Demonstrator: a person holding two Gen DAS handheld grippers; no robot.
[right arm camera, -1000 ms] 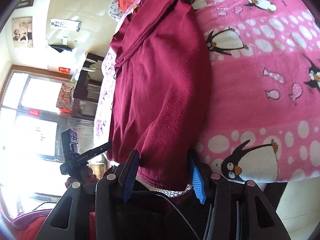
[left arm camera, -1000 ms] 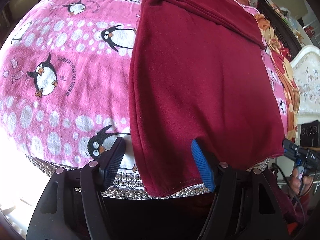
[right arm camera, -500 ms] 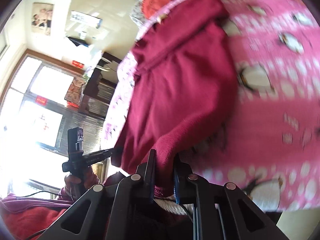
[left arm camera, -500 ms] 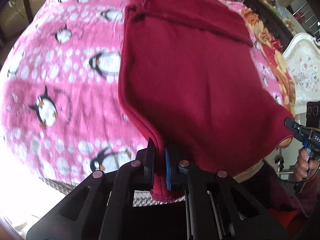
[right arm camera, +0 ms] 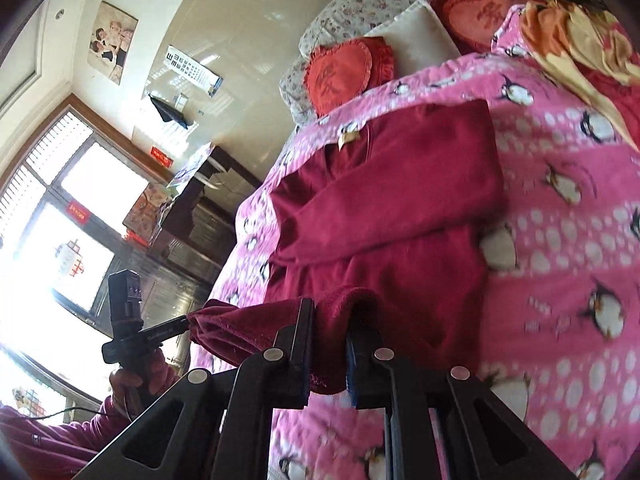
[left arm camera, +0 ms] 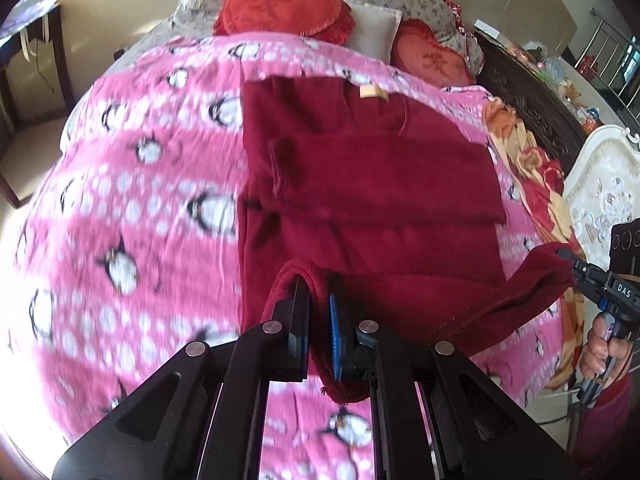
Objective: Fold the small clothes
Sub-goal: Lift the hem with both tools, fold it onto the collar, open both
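Now both the left tongs (left arm camera: 318,312) and the right tongs (right arm camera: 330,334) are squeezed shut on the red top's (left arm camera: 372,184) lifted bottom edge, while the rest lies on the bed (left arm camera: 132,200) ahead, so a loose squeeze could drop a corner and make a crooked fold.

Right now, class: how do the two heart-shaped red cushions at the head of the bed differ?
In the left wrist view, the left cushion shows nearly whole; the right cushion is partly hidden behind the pink penguin blanket. The left cushion lies against the floral pillow; the right one lies beside the cream pillow. Both are red, fringed, with a stitched character.
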